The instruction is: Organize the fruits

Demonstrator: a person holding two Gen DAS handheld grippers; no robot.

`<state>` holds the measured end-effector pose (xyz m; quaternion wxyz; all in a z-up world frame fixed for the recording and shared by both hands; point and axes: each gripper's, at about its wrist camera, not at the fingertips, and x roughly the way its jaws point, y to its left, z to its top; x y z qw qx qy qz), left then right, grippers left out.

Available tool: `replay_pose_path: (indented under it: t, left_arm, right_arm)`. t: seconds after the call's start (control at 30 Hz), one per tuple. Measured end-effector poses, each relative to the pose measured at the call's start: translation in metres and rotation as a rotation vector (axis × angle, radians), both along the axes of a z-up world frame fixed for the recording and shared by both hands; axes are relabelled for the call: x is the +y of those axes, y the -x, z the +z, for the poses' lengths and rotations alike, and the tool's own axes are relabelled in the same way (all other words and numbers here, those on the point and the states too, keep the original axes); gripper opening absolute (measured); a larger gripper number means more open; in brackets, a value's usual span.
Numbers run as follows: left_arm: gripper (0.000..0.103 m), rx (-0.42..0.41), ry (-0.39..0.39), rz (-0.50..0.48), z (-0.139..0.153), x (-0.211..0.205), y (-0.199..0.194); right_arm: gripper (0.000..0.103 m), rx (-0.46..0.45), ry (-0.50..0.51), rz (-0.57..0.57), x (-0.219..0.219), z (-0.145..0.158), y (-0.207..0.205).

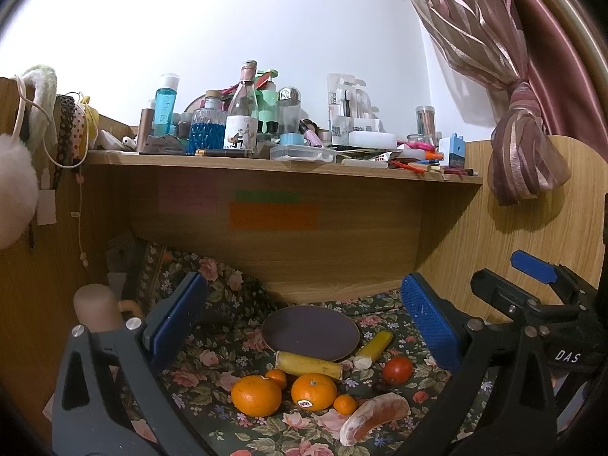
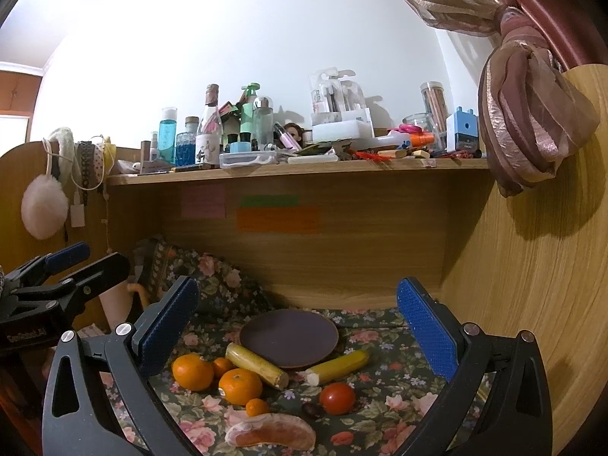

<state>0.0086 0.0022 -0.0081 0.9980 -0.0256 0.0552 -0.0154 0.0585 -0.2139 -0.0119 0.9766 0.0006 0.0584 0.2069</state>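
Note:
A dark round plate (image 1: 311, 332) (image 2: 288, 338) lies on the floral cloth. In front of it lie two yellow sugarcane-like pieces (image 1: 307, 365) (image 1: 374, 345), two large oranges (image 1: 256, 396) (image 1: 314, 391), two small oranges (image 1: 345, 404) (image 1: 276, 377), a red tomato (image 1: 397, 370) (image 2: 337, 398) and a peeled grapefruit wedge (image 1: 374, 418) (image 2: 270, 435). My left gripper (image 1: 304, 323) is open and empty above the fruit. My right gripper (image 2: 300, 326) is open and empty too. The right gripper shows at the right of the left wrist view (image 1: 532, 285).
A wooden shelf (image 1: 281, 167) above carries many bottles and boxes. Wooden side walls close in left and right (image 2: 532, 285). A tied curtain (image 2: 532, 114) hangs at right. A beige mug (image 1: 97, 307) stands at left on the floral cloth (image 1: 212, 345).

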Motion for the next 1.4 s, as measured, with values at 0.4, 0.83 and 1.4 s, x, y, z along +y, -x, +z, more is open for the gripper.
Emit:
replay_pose_path:
  t: [0.4,0.83,1.4]
  left_arm:
    - [0.103,0.003,-0.002,-0.003,0.0,-0.001,-0.001]
    - [0.103,-0.023,0.011,0.011,0.001,-0.002,-0.001]
    - [0.103,-0.001,0.002,-0.001,-0.003,-0.003,-0.01]
  right_arm:
    - [0.103,0.014,0.001,0.004,0.002,-0.002,-0.004]
    - [0.103,0.014,0.0,0.003,0.002,-0.001,-0.004]
    - [0.103,0.026,0.004,-0.001,0.004,-0.006,-0.01]
